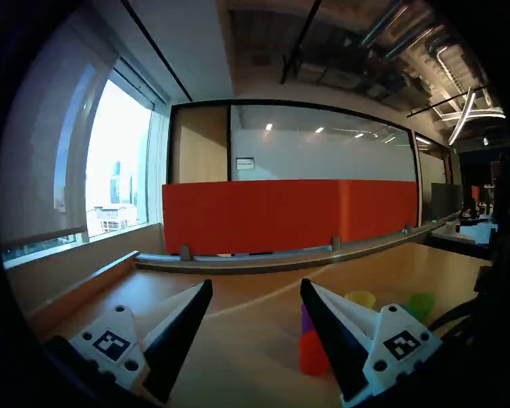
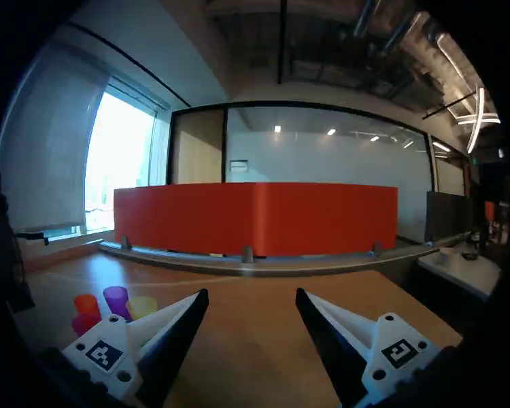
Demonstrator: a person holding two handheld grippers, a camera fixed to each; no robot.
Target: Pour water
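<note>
Several small coloured cups stand in a cluster on the wooden desk. In the left gripper view a red cup (image 1: 313, 353), a purple cup (image 1: 306, 318), a yellow cup (image 1: 360, 298) and a green cup (image 1: 420, 304) sit low on the right, partly behind the right finger. My left gripper (image 1: 255, 292) is open above the desk with nothing between its fingers. In the right gripper view an orange cup (image 2: 87, 304), a purple cup (image 2: 117, 300) and a yellow cup (image 2: 142, 306) sit at the lower left, beside the left finger. My right gripper (image 2: 249, 299) is open over bare wood.
An orange divider panel (image 2: 255, 217) on a grey rail runs along the desk's far edge. A bright window (image 1: 115, 170) with a low wooden ledge lies to the left. Another desk with dark items (image 2: 462, 265) stands at the far right.
</note>
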